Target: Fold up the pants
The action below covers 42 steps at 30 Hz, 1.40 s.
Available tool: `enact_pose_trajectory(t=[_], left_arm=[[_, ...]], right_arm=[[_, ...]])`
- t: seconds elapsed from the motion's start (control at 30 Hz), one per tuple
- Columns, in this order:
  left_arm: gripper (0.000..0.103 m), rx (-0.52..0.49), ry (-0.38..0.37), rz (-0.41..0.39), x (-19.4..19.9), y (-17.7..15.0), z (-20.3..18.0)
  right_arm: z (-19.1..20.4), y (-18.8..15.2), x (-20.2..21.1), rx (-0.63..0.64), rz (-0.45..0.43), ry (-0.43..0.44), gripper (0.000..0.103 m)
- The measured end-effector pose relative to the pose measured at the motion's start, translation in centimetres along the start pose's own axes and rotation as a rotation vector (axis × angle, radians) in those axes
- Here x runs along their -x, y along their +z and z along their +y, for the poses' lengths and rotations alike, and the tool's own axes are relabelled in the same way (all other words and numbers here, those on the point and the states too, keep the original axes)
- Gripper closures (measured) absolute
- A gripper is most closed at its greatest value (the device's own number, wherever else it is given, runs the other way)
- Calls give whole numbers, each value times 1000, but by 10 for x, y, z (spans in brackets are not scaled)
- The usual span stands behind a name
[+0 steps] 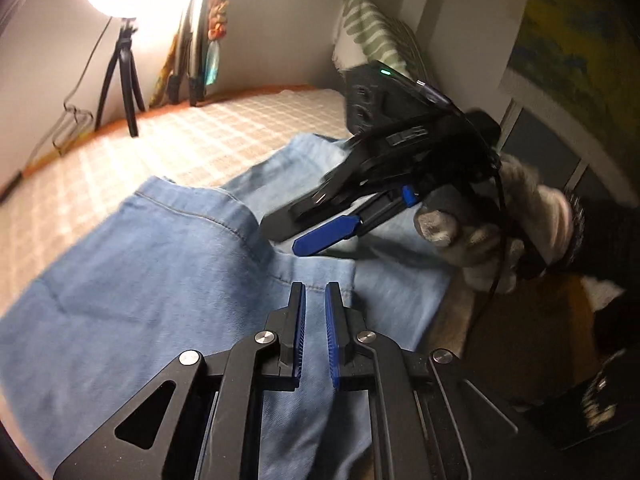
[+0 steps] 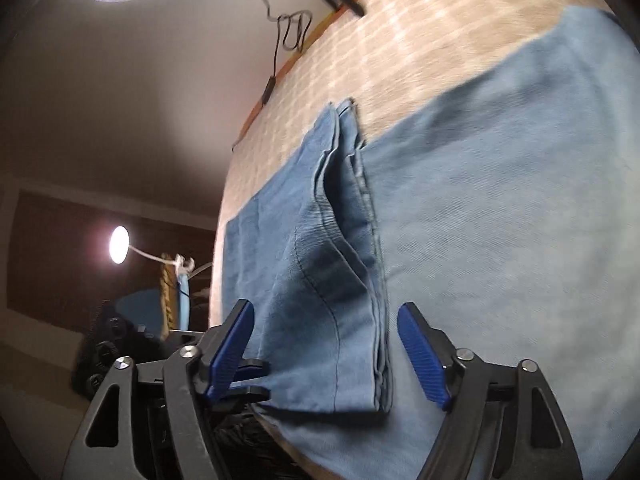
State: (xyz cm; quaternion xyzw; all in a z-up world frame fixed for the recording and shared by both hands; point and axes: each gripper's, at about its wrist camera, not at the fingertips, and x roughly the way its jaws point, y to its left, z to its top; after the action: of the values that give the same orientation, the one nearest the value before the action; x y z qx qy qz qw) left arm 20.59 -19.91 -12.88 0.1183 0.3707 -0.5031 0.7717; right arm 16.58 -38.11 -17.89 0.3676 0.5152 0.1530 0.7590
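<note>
Light blue denim pants point(image 1: 160, 280) lie folded over on a checked bed cover point(image 1: 120, 152). In the left wrist view my left gripper point(image 1: 316, 296) hovers just above the folded leg's hem corner, fingers a narrow gap apart with nothing between them. The right gripper point(image 1: 304, 236), held in a gloved hand, is open just above the pants beyond it. In the right wrist view the right gripper point(image 2: 326, 316) is wide open, straddling the folded hem end of the pants point(image 2: 340, 280), which lies on a wider layer of denim point(image 2: 500, 220).
A ring lamp on a tripod point(image 1: 124, 80) stands at the bed's far edge with its cable point(image 2: 288, 28). A striped pillow point(image 1: 376, 32) leans in the far corner. The bed's near edge point(image 2: 280, 440) runs below the right gripper. A second lamp point(image 2: 119, 245) glows off the bed.
</note>
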Motion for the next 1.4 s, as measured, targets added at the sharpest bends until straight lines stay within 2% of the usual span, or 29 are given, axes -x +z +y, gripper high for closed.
enact_pose_trajectory(t=[0.07,0.1,0.13,0.17,0.27,0.37,0.43,0.47,0.53,0.57,0.6,0.67,0.77,0.87,0.97,1.07,1.1,1.17,1.33,1.37,1.4], left_arm=[[90,-51,26,26,-6,0,-11],[73,-75,40,38,-9,0,-14],[61,-123,68,61,-14,-1,-23],[42,-162,99,77,-21,-1,-27],[41,-305,169,154,-48,-1,-48],[38,-380,191,194,-67,-1,-62],[38,-352,176,190,-69,4,-57],[44,-309,146,192,-71,7,-49],[60,-252,104,179,-70,8,-34],[77,-215,103,159,-65,9,-22],[84,-179,73,150,-63,11,-16],[89,-54,5,116,-54,13,5],[93,15,-23,80,-44,11,16],[96,102,-84,25,-28,9,23],[96,148,-101,-23,-13,8,26],[96,95,-21,-32,-6,7,19],[96,86,-20,-34,-7,6,15],[95,56,-10,-39,-7,3,7],[95,7,18,-20,-12,-4,-7],[94,4,21,-21,-11,-5,-7],[84,-3,29,-23,-9,-6,-9]], right_arm=[[3,-1,0,-2,8,-14,34],[4,-3,1,-1,17,-19,34],[4,-8,5,-3,22,-27,34],[3,-11,8,-4,22,-31,34],[-1,-19,21,-7,-1,-51,34],[-7,-19,31,-30,-36,-49,34],[-10,-18,34,-45,-51,-47,34],[-10,-18,35,-43,-53,-47,34],[-9,-18,36,-35,-52,-48,34],[-8,-18,36,-29,-51,-47,34],[-6,-17,35,-23,-51,-43,34],[-5,-15,34,-19,-48,-39,34],[-4,-10,28,-13,-29,-33,34],[0,-5,14,-12,4,-20,34],[2,3,-2,-17,25,-4,34],[2,13,-14,-38,25,13,35],[3,14,-15,-40,26,4,50],[5,16,-20,-31,51,-40,69],[11,4,-16,-38,57,-18,76],[13,2,-13,-30,51,-18,78],[15,0,-10,-29,44,-14,80]])
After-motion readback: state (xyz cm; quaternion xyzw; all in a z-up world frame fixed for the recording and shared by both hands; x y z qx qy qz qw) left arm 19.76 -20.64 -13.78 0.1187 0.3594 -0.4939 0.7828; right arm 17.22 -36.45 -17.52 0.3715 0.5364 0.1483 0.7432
